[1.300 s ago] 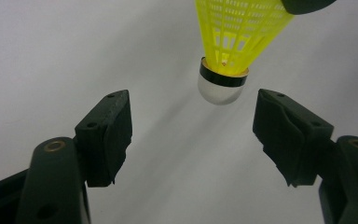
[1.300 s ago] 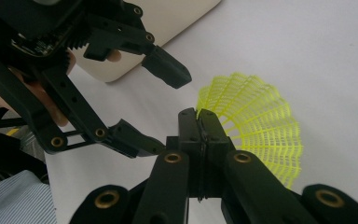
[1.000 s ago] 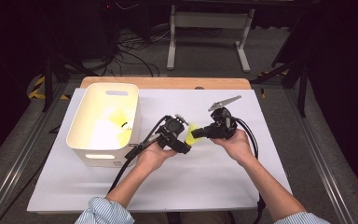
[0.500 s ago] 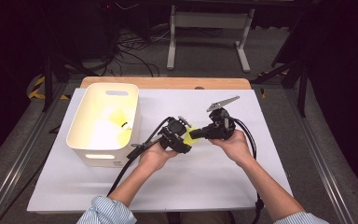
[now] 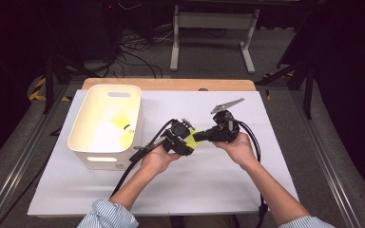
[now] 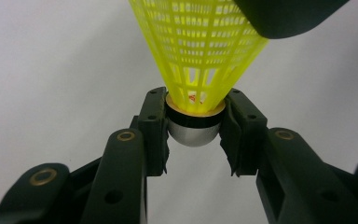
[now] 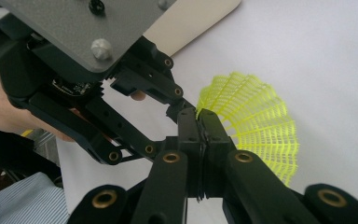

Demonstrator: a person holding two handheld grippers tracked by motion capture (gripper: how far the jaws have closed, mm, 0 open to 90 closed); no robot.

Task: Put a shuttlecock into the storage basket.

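Over the table in the high view: left gripper (image 5: pixel 186 141) and right gripper (image 5: pixel 200 137) meet nose to nose mid-sheet, with the yellow shuttlecock (image 5: pixel 191 138) between them, lifted off the white table cover (image 5: pixel 228 185). White bin (image 5: pixel 105 124) sits just left of them, more yellow inside it — too washed out to tell what.

Left gripper view: the left gripper's (image 6: pixel 195 126) jaws have just been closing and now sit against both sides of the shuttlecock's (image 6: pixel 196 51) rounded grey cork base, gripping it. Skirt fans upward; a dark part of the other gripper overlaps its upper right edge.

Right gripper view: the right gripper's (image 7: pixel 199 126) jaws are pressed together — pinching the rim of the shuttlecock's (image 7: pixel 256 126) mesh skirt, which spreads out to the right. Left gripper (image 7: pixel 179 109) comes in from the upper left, grey plate on top, hand behind it.
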